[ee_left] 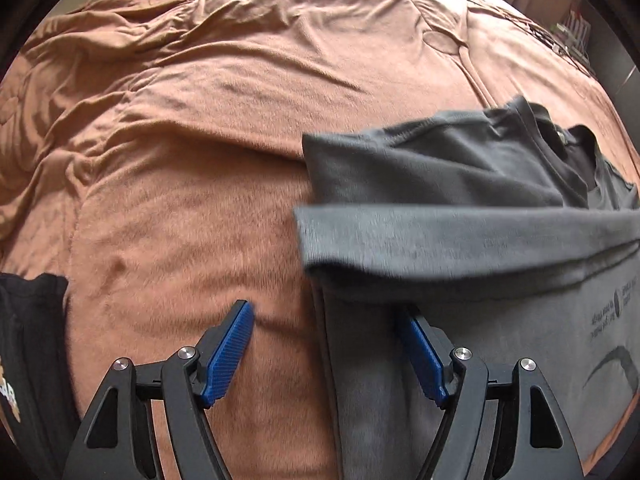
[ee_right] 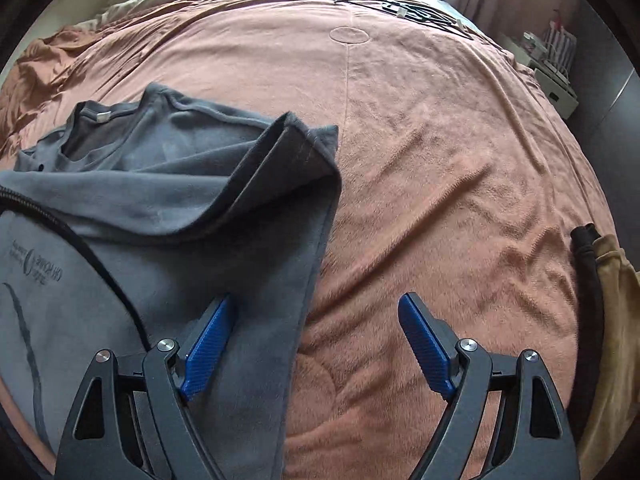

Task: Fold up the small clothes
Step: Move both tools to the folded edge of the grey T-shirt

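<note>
**Operator:** What does your left gripper [ee_left: 324, 346] consist of?

**Manual:** You see two black finger arms with triangular cut-outs. Each arm carries two round silver screw heads. Each finger ends in a blue pad [ee_left: 228, 354] with a fine ribbed texture.

**Operator:** And the right gripper [ee_right: 316, 344]?

**Manual:** You find the same build: black linkage, silver screws, blue ribbed pads [ee_right: 426, 350]. A black cable [ee_right: 86, 250] runs in from your left side.
</note>
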A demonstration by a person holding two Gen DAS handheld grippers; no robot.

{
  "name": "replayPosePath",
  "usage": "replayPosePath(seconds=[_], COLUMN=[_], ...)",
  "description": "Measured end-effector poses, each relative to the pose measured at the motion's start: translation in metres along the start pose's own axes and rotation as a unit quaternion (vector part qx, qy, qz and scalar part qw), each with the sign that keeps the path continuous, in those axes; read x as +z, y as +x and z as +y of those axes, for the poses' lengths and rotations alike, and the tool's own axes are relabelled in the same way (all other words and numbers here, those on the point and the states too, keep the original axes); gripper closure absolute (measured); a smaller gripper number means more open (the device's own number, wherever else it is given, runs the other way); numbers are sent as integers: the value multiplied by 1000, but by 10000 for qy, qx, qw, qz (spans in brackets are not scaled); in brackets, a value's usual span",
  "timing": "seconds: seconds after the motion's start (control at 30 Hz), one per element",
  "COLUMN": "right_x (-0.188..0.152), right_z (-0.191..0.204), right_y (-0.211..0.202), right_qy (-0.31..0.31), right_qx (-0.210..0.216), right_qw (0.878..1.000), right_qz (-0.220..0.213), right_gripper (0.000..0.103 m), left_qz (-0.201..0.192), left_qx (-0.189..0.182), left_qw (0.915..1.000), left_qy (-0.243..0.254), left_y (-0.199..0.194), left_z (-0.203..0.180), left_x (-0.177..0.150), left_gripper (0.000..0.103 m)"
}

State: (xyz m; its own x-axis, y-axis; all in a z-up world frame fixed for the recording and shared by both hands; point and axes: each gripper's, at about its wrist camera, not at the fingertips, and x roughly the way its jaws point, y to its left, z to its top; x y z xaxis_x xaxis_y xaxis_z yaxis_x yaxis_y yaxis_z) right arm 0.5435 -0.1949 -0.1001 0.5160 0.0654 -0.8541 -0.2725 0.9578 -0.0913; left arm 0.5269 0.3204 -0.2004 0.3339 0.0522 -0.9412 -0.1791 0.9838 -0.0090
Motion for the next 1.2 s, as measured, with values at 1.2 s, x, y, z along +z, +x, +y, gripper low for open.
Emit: replayPosePath(seconds=[1.2], right_x=[31], right_z=[-51], right_y=[25], right_qy=[1014], right_qx=[615], right_qw=[9907], right_qz=[-669], right_gripper=[54], left_qz=[-708], left_qx=[-1039], left_qw=[9888], left_qy=[-810], left_y=[6], left_z=[41], left_x=[44], left_gripper=[62])
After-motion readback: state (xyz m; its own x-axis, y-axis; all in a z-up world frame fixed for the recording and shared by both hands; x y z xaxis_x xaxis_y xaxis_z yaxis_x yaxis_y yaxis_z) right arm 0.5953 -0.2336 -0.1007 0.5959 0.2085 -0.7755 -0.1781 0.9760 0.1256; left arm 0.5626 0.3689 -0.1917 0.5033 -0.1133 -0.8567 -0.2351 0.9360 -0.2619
